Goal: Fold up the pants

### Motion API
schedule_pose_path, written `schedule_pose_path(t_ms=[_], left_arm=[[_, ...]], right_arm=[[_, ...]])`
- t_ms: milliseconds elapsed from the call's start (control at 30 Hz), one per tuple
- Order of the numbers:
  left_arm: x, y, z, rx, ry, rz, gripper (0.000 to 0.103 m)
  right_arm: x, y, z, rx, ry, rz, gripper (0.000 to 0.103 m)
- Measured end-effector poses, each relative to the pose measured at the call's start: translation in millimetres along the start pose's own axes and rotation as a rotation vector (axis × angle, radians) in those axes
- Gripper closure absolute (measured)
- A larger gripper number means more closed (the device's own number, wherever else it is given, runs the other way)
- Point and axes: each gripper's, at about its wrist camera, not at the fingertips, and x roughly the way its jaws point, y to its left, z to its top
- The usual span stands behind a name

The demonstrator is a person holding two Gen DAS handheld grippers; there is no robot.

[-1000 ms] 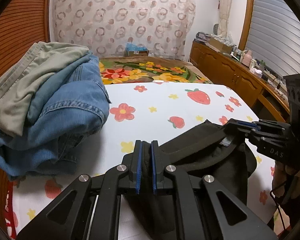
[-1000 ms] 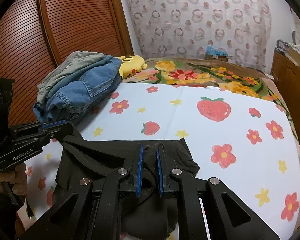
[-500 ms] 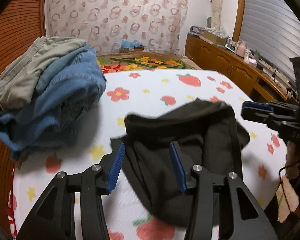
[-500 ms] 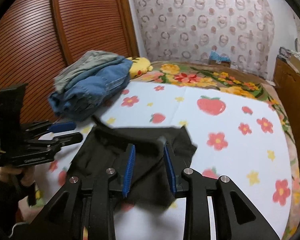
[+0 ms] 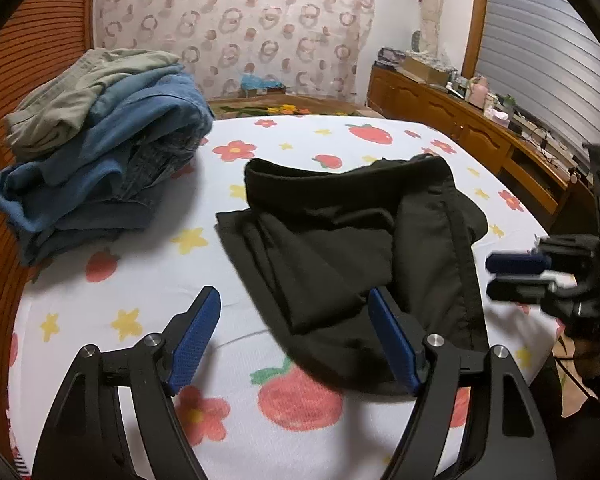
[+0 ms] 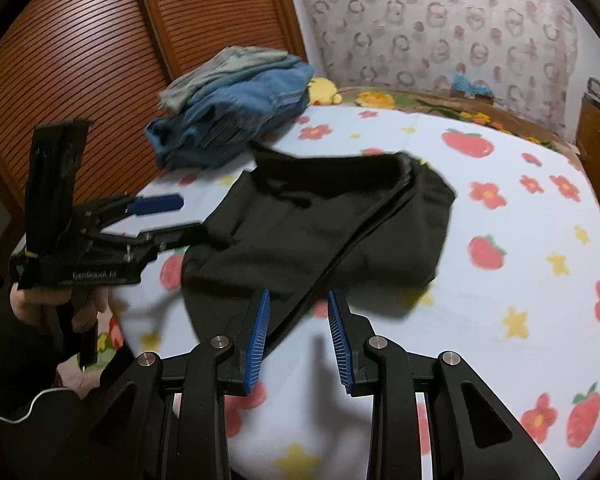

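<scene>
Lying near the front edge of the white bed sheet with red strawberries and flowers (image 5: 300, 136), the folded black fabric pants (image 5: 360, 240) show a thick upper edge at the far side and a long seam running down toward you. The cloth is bunched in soft layers, not flat. Your left gripper (image 5: 296, 340) has just been opening; its blue pads stand wide apart above the near part of the pants and press on nothing. Your right gripper (image 6: 298, 338) has also come apart, less wide, and only air is between its pads, just before the near hem. The pile of blue denim and grey-green clothes (image 5: 96, 148) sits to the left, near the pants but not touching. To the right and behind the pants the sheet is bare, up to the brown wooden cabinet (image 5: 460, 128).
</scene>
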Motion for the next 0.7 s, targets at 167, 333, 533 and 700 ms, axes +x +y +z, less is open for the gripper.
schedule_pose_path(t_ms=[167, 333, 533, 700], left_arm=[[-11, 7, -6, -0.019, -0.018, 0.009, 0.026], [-19, 15, -12, -0.026, -0.019, 0.029, 0.026], [-20, 17, -16, -0.032, -0.022, 0.032, 0.026], [-22, 21, -15, -0.038, -0.033, 0.036, 0.026]], right_arm=[[5, 5, -4, -0.008, 0.021, 0.016, 0.071], [9, 6, -11, -0.006, 0.051, 0.026, 0.070], [16, 19, -11, -0.051, 0.077, 0.013, 0.072], [20, 26, 6, -0.096, 0.071, 0.061, 0.098]])
